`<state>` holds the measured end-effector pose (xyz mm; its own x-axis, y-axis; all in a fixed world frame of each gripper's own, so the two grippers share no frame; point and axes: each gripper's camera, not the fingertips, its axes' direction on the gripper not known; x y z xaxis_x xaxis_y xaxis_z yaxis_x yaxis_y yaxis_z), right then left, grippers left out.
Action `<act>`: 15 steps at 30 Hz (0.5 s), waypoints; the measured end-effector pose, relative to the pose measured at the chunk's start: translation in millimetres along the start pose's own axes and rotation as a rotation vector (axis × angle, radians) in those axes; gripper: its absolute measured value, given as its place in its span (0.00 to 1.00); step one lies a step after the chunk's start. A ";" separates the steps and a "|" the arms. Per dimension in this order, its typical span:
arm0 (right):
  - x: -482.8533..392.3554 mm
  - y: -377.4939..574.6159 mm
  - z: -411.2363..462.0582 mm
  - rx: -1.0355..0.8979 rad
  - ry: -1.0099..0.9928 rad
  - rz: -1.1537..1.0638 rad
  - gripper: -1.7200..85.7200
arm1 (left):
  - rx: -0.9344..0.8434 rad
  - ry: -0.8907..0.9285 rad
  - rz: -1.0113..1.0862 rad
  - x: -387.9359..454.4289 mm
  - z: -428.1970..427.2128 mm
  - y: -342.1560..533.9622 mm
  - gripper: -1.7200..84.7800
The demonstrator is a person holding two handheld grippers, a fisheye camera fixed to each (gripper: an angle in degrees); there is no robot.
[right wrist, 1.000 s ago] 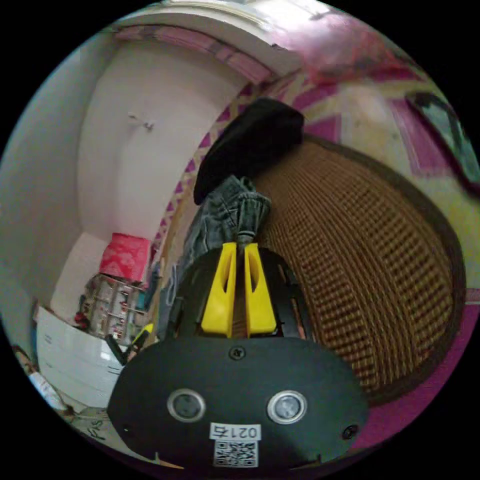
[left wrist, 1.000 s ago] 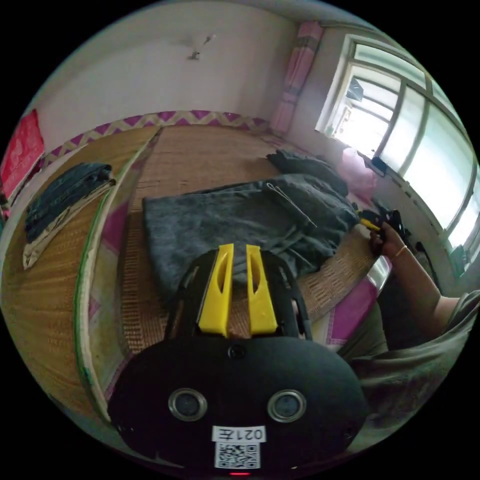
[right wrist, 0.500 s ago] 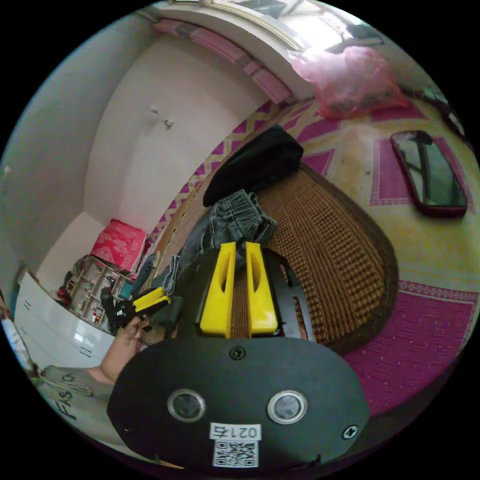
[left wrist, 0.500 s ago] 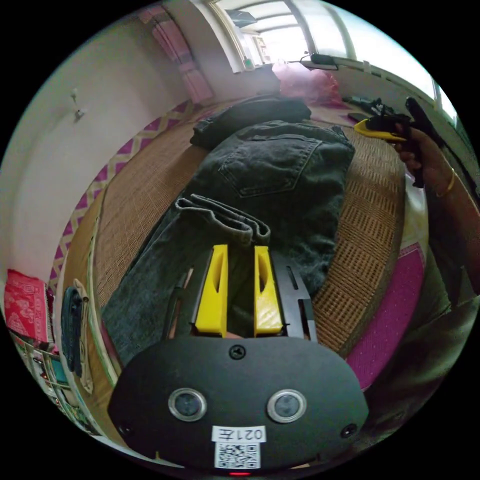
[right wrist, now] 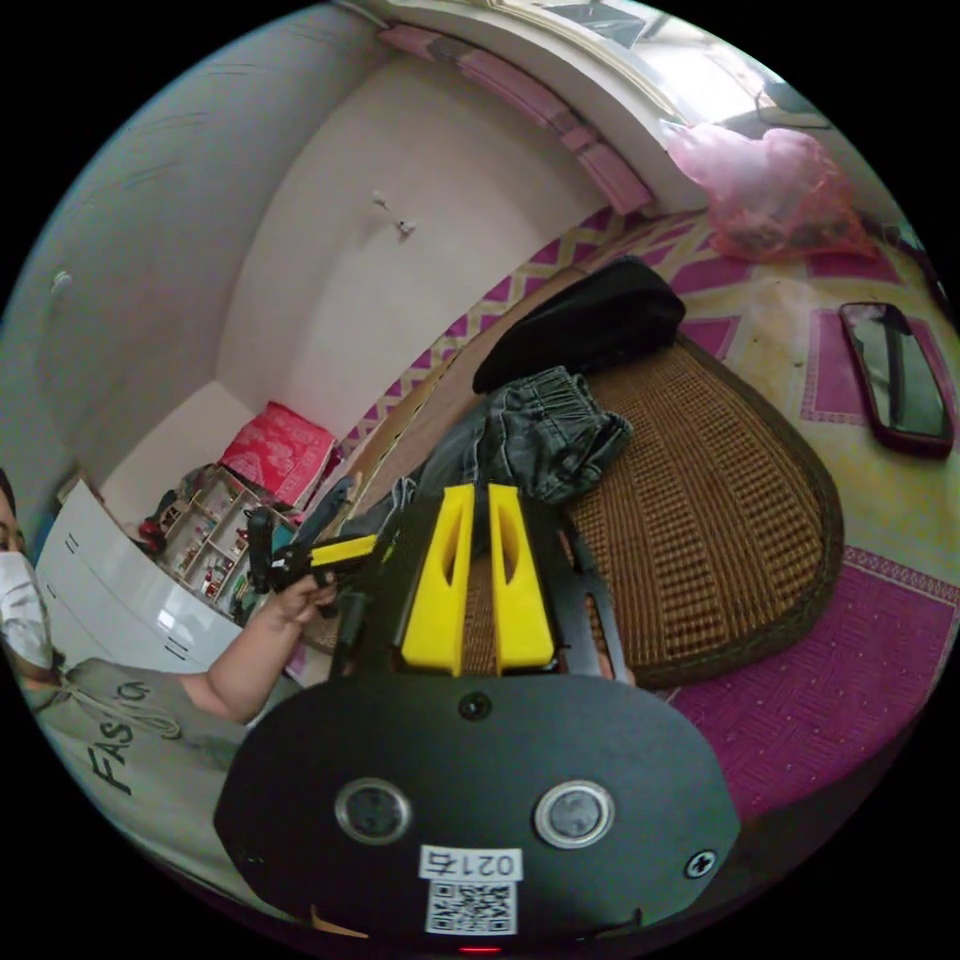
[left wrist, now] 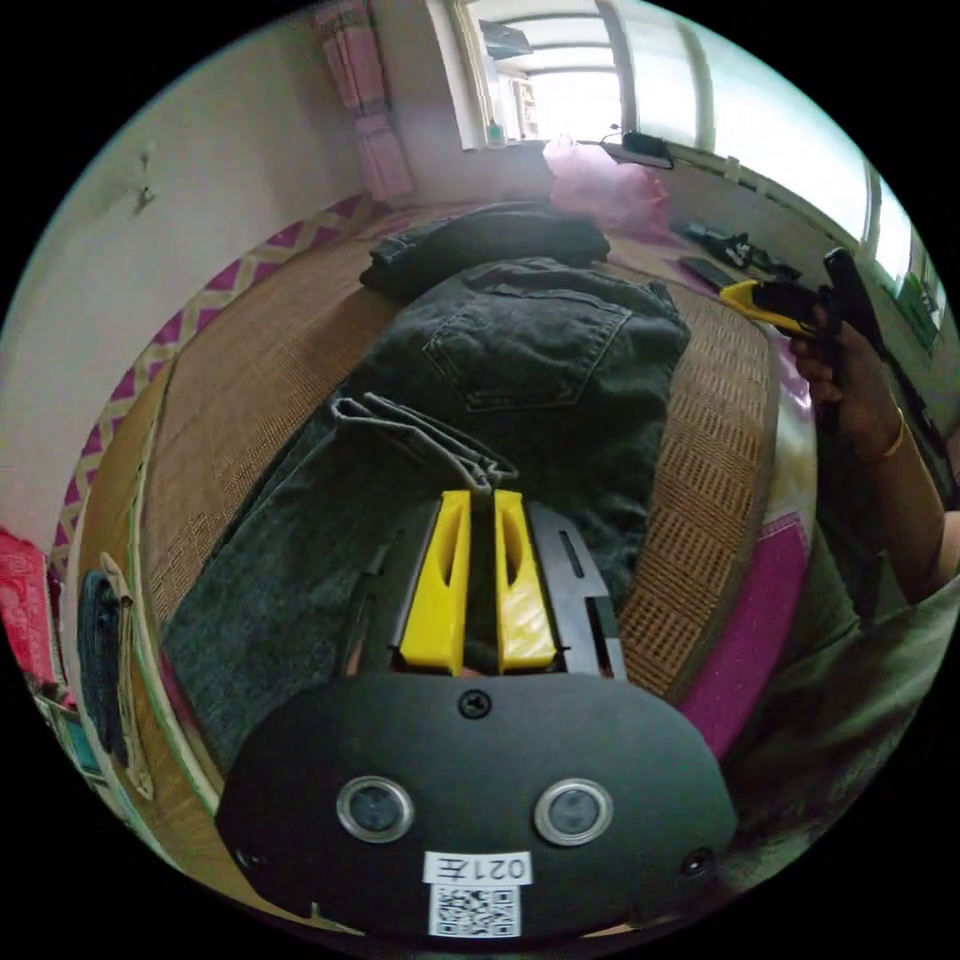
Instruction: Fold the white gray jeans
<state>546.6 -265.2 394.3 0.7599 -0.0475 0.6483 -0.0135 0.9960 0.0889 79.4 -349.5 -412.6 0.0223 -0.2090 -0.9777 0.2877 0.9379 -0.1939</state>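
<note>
1. Jeans (left wrist: 520,350): dark gray denim on the woven mat (left wrist: 720,440), directly ahead of the left gripper (left wrist: 477,495). Legs folded over the seat, hem edge (left wrist: 420,440) at the jaw tips, back pocket facing up beyond them.
2. Change over 1 second: the left gripper came in from a spot clear of the cloth, and its jaws narrowed from a wider gap to nearly closed at the hem. The right gripper (right wrist: 472,490) let go of the waistband bunch (right wrist: 550,430) and drew back. Judged: 1 fold is laid; a further fold or smoothing remains.
3. Left jaws: almost closed; whether they pinch the hem cannot be told.
4. Right jaws: nearly together, gripping nothing, bunch just past the tips.
5. Hands: the right hand (left wrist: 850,380) holds its gripper raised beside the mat; the left hand (right wrist: 295,600) holds its gripper level.
</note>
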 end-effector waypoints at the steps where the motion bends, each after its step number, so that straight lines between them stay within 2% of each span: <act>1: -3.4 2.6 2.1 -0.004 0.000 -0.003 0.03 | 0.018 0.016 -0.022 -6.9 -4.6 2.7 0.05; 5: -43.5 18.9 25.3 -0.078 0.073 -0.124 0.01 | 0.274 0.095 -0.286 -83.2 -80.5 47.1 0.03; 7: -78.9 29.8 41.4 -0.121 0.196 -0.280 0.01 | 0.369 0.069 -0.378 -122.1 -128.1 78.7 0.02; 9: -130.1 53.1 71.1 -0.163 0.448 -0.522 0.01 | 0.466 -0.034 -0.485 -177.0 -197.2 134.2 0.02; 12: -161.6 81.1 113.6 -0.201 0.655 -0.651 0.01 | 0.504 -0.166 -0.638 -245.6 -266.2 215.8 0.02; 15: -162.5 102.1 162.1 -0.375 0.675 -0.618 0.01 | 0.485 -0.266 -0.838 -308.1 -304.8 304.8 0.02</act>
<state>316.4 -168.2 420.6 0.7768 -0.6297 -0.0094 0.6284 0.7760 -0.0545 -131.5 85.2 -195.3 -0.1699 -0.8611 -0.4792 0.6662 0.2579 -0.6997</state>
